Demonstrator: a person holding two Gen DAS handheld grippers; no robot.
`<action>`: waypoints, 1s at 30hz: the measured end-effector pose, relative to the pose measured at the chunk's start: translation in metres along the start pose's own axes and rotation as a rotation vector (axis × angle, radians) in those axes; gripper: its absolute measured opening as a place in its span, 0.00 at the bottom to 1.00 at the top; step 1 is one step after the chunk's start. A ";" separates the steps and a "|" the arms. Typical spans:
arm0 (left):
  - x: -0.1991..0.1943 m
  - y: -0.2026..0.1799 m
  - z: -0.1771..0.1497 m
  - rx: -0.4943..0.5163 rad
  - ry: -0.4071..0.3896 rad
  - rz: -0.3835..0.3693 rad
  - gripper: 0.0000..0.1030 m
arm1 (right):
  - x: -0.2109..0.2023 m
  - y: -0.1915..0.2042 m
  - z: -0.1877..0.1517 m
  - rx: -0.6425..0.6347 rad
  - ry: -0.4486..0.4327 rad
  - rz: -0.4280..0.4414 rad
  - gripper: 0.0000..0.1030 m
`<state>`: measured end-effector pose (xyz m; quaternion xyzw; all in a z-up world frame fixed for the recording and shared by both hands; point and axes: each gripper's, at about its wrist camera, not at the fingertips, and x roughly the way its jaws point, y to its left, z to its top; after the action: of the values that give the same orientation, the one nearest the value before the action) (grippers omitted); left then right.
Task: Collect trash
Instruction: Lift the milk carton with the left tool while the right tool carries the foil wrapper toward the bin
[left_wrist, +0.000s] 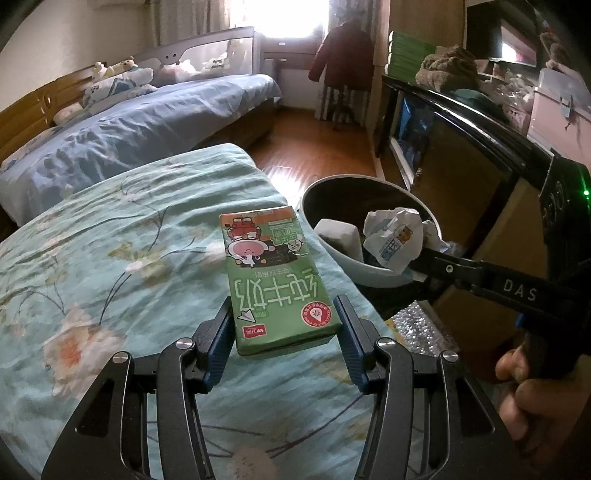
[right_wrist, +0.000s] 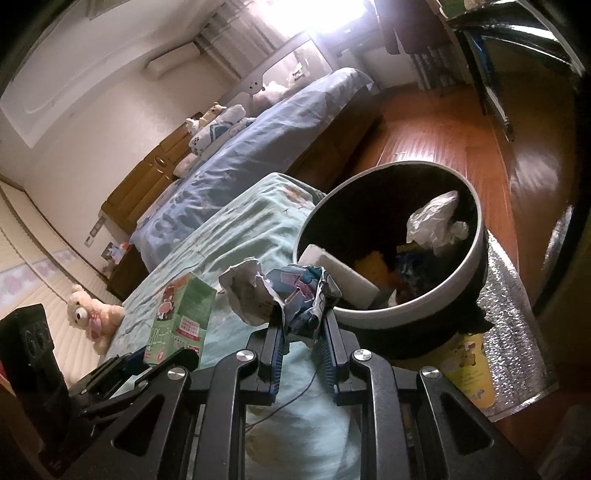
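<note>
A: Two pieces of trash are in my grippers. My left gripper (left_wrist: 284, 314) is clamped on the green milk carton (left_wrist: 275, 277), which sits low over the floral bed cover (left_wrist: 110, 240). My right gripper (right_wrist: 301, 332) pinches a crumpled wrapper (right_wrist: 295, 295) at the near rim of the bin (right_wrist: 476, 254).

B: How would you finish well?

A: I'd carry the wrapper further over the rim before spreading the jaws, so it falls among the paper inside and not onto the foil mat (right_wrist: 517, 325). Then the carton, held level, goes over the bin to the right.
</note>
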<state>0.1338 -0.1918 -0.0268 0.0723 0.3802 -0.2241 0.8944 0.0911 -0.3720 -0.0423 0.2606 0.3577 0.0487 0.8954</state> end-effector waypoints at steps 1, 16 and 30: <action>0.000 -0.001 0.001 0.002 0.000 -0.001 0.50 | 0.000 -0.001 0.001 0.001 -0.002 -0.002 0.19; 0.012 -0.017 0.015 0.037 -0.001 -0.018 0.50 | -0.007 -0.018 0.019 0.014 -0.035 -0.036 0.19; 0.017 -0.025 0.025 0.045 -0.009 -0.036 0.50 | -0.005 -0.027 0.026 0.008 -0.037 -0.068 0.19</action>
<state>0.1492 -0.2279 -0.0203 0.0846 0.3723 -0.2488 0.8901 0.1022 -0.4076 -0.0369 0.2525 0.3500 0.0119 0.9020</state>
